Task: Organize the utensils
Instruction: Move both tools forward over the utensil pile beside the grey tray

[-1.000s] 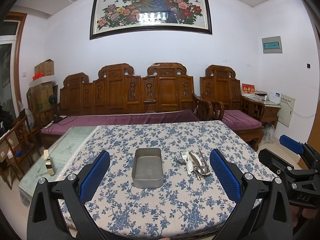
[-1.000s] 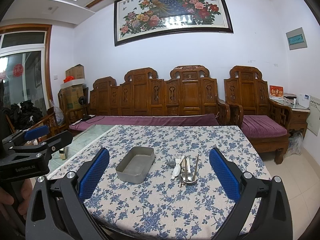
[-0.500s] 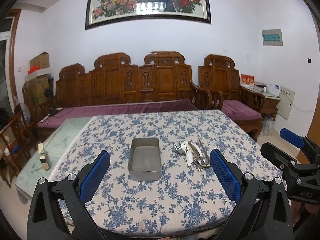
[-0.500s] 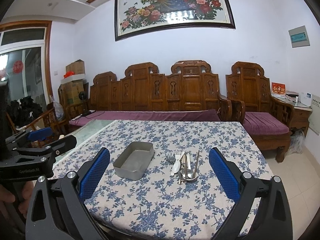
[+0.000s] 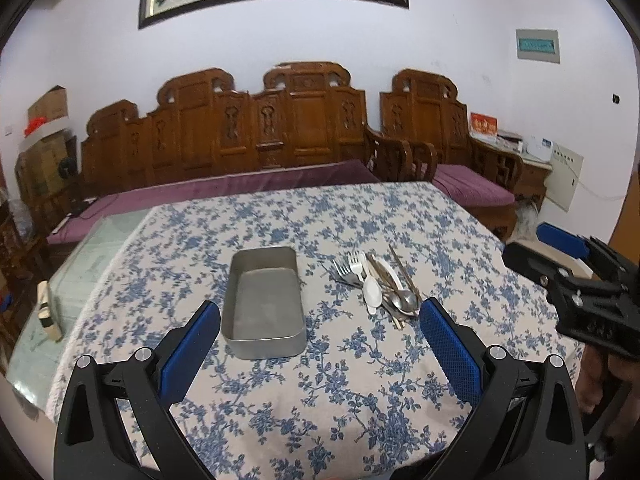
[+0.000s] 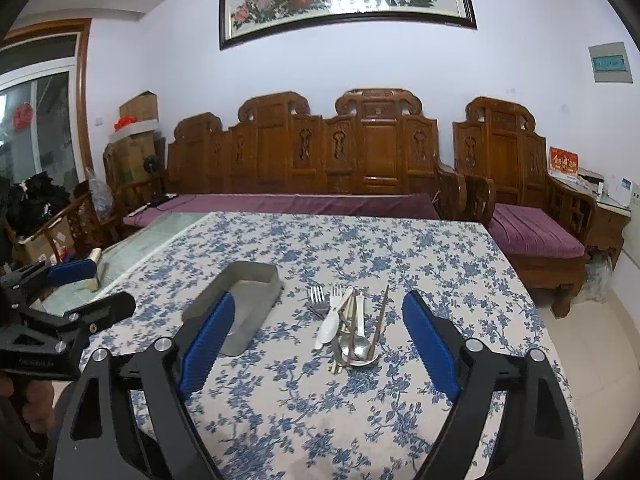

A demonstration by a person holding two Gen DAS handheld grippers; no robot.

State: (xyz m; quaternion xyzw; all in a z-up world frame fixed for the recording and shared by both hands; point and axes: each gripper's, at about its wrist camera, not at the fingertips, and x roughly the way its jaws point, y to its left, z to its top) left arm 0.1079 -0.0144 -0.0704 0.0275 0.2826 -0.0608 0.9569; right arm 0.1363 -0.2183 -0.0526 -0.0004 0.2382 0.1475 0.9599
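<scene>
Both of my hand-held grippers, left point(image 5: 320, 330) and right point(image 6: 318, 328), gape empty, the right's jaws just narrowing; overlapping steel and white utensils point(image 6: 350, 326) hide each other beside the grey metal tray point(image 5: 264, 304).

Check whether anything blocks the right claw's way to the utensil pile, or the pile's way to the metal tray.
Nothing visible does. Only bare tablecloth lies between the open right claw and the utensil pile, and between the pile and the empty metal tray.

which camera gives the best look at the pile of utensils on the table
The right wrist view: the utensil pile lies nearly centred between the right gripper and its open jaws, forks, white spoon and chopsticks separable. The left wrist view shows the same pile off to the right, more bunched together.
</scene>
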